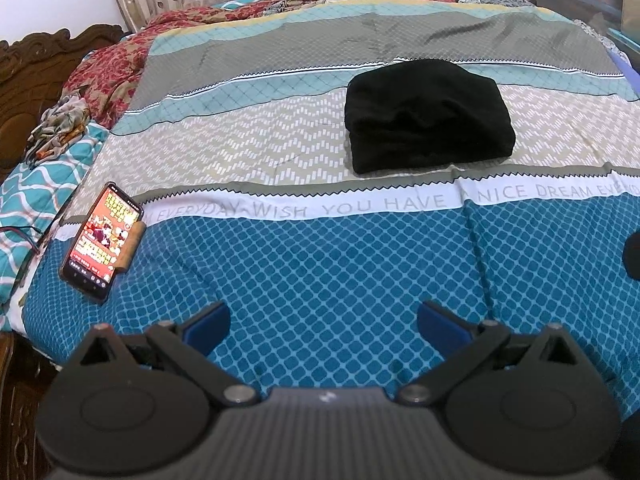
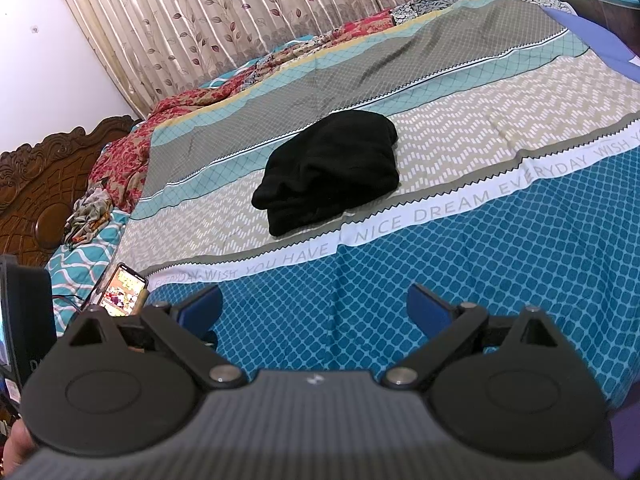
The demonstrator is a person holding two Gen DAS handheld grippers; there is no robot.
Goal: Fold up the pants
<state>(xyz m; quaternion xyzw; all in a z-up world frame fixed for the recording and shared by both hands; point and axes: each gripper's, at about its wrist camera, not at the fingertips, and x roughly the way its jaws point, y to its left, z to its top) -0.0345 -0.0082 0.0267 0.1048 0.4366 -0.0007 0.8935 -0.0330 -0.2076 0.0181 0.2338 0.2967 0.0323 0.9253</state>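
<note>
Lying folded on bedspread (image 1: 280, 152), black pants (image 1: 428, 116)

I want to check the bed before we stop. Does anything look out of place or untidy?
The black pants lie folded in a compact stack on the bedsheet, though the layers bulge a little. A lit phone lies near the bed's edge. Both claws, left and right, are open and empty.
</note>
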